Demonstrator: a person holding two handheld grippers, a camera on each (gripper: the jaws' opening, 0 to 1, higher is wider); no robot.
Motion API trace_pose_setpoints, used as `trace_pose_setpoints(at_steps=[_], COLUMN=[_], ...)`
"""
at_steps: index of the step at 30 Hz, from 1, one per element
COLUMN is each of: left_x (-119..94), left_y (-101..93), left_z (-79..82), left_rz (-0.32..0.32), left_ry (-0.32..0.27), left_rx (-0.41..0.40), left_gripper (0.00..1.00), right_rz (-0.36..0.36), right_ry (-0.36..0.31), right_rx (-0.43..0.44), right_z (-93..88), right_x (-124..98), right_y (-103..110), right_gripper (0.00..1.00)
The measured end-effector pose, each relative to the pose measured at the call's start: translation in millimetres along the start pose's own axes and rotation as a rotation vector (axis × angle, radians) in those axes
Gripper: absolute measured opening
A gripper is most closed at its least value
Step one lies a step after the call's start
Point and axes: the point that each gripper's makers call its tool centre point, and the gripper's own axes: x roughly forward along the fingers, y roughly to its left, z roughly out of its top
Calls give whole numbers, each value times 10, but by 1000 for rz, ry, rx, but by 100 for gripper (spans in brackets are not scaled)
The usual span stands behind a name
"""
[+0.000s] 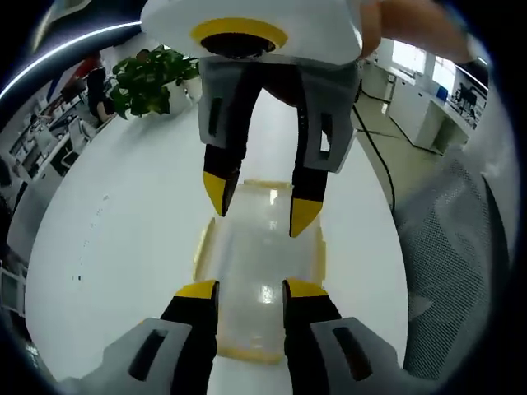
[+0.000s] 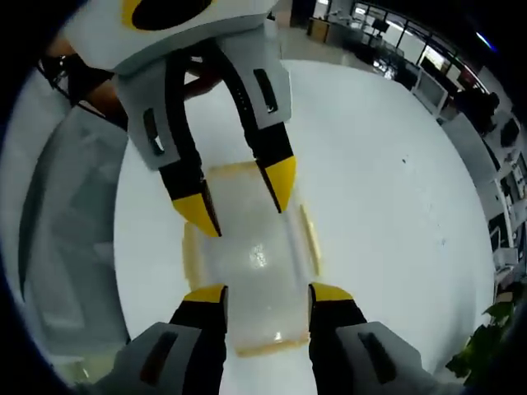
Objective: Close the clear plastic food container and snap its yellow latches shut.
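now i've got the container [image 1: 262, 271] lid-down on the white table [image 1: 123, 247], between both spread grippers: left gripper [image 1: 251, 290] at 6 o'clock, right gripper [image 1: 262, 204] at 12. latching step; next, press the yellow latches [image 2: 311, 229].

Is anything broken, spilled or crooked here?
Nothing stands out. The clear food container sits flat on the white table, lid on, with no spill. Its yellow latches look whole. The left gripper and right gripper are open above it.
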Motion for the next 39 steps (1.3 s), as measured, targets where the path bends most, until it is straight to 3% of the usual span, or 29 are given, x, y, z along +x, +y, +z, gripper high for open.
trace_pose_setpoints(at_steps=[39], left_x=[50], left_y=[-141], left_z=[21], left_rz=[-46], left_ry=[-25], left_rx=[-45], left_gripper=[34], right_rz=[16], right_ry=[-46], right_rx=[-40], right_z=[247], right_x=[63], right_y=[-95], right_gripper=[41])
